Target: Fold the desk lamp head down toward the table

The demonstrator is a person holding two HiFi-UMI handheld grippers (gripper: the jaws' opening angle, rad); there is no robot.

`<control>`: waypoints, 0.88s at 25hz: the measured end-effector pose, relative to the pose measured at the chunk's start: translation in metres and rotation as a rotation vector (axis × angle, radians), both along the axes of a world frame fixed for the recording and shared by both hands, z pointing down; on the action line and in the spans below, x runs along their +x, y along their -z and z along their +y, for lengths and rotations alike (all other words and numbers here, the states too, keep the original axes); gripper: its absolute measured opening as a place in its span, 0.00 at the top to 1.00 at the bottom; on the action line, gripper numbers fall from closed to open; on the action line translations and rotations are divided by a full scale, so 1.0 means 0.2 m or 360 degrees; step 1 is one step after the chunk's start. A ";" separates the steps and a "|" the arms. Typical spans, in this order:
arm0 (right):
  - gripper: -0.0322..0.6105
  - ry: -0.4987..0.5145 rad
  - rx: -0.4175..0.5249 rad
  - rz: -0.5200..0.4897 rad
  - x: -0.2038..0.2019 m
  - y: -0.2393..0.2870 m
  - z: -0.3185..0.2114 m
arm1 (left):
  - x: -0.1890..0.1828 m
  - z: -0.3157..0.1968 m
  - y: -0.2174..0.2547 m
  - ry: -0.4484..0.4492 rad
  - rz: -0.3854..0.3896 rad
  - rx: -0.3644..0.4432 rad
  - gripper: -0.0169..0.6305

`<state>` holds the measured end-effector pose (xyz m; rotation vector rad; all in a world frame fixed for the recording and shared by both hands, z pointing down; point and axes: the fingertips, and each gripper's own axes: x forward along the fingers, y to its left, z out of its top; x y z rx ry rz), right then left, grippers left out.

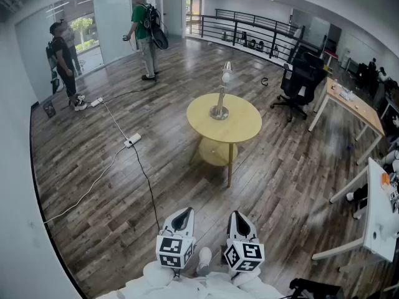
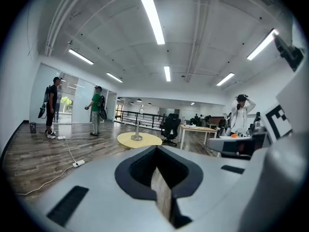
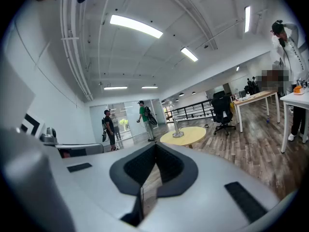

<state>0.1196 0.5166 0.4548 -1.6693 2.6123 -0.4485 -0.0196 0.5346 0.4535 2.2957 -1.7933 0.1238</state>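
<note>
A silver desk lamp (image 1: 221, 92) stands upright on a round yellow table (image 1: 240, 129) in the middle of the room, its head (image 1: 227, 71) raised at the top of the stem. Both grippers are held low at the bottom of the head view, far from the table. My left gripper (image 1: 183, 213) and right gripper (image 1: 239, 217) each have their jaws together with nothing between them. The left gripper view shows the lamp (image 2: 138, 129) and table (image 2: 140, 140) far beyond my left gripper (image 2: 157, 151). They lie just as far off as lamp (image 3: 176, 127) and table (image 3: 186, 135) past my right gripper (image 3: 155, 146).
Two people (image 1: 143, 33) stand at the back left by glass walls. A white power strip (image 1: 131, 140) and cables cross the wood floor left of the table. A black office chair (image 1: 300, 83) and desks (image 1: 352, 104) stand at the right, and a railing (image 1: 249, 30) runs behind.
</note>
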 end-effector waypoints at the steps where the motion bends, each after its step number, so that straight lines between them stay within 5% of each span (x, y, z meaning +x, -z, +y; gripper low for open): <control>1: 0.93 0.0006 0.0003 -0.0005 0.00 0.01 -0.04 | 0.00 -0.04 0.00 0.0003 -0.0001 -0.0008 0.98; 22: 0.93 -0.0037 -0.0031 -0.0035 0.16 -0.01 -0.97 | 0.14 -0.96 -0.03 -0.0011 -0.0010 -0.0067 0.98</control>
